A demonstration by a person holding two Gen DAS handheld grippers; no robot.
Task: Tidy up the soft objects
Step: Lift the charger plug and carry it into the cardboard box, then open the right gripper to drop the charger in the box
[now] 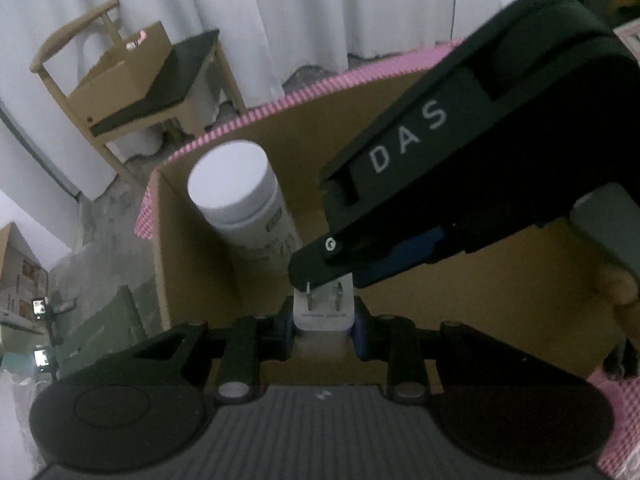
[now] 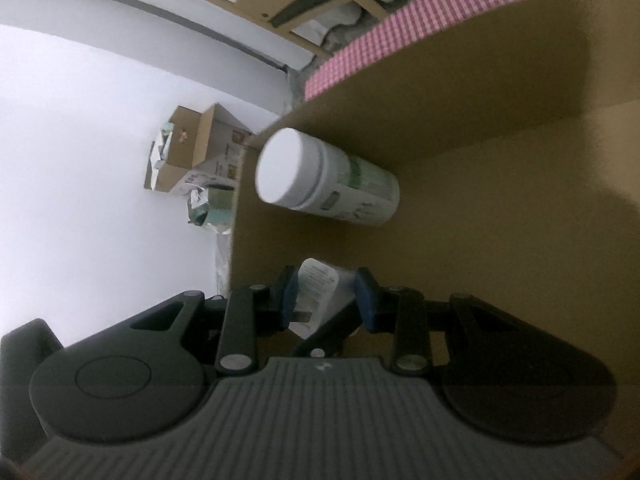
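My left gripper [image 1: 323,320] is shut on a white plug adapter [image 1: 323,312] whose two metal prongs point up, inside a cardboard box [image 1: 500,300] with pink checked rims. My right gripper [image 1: 340,268] comes in from the upper right and its fingertips close around the same adapter. In the right wrist view my right gripper [image 2: 326,300] grips the white adapter [image 2: 318,294] by its labelled face, with a black finger of the left gripper [image 2: 328,330] crossing below. A white bottle [image 1: 240,204] with a green label stands in the box's far left corner; it also shows in the right wrist view [image 2: 324,178].
The box wall [image 2: 500,92] rises behind the bottle. A wooden chair [image 1: 132,80] with a cardboard box on its seat stands past the box, before white curtains. More cardboard boxes and papers [image 2: 192,156] lie on the floor by the wall.
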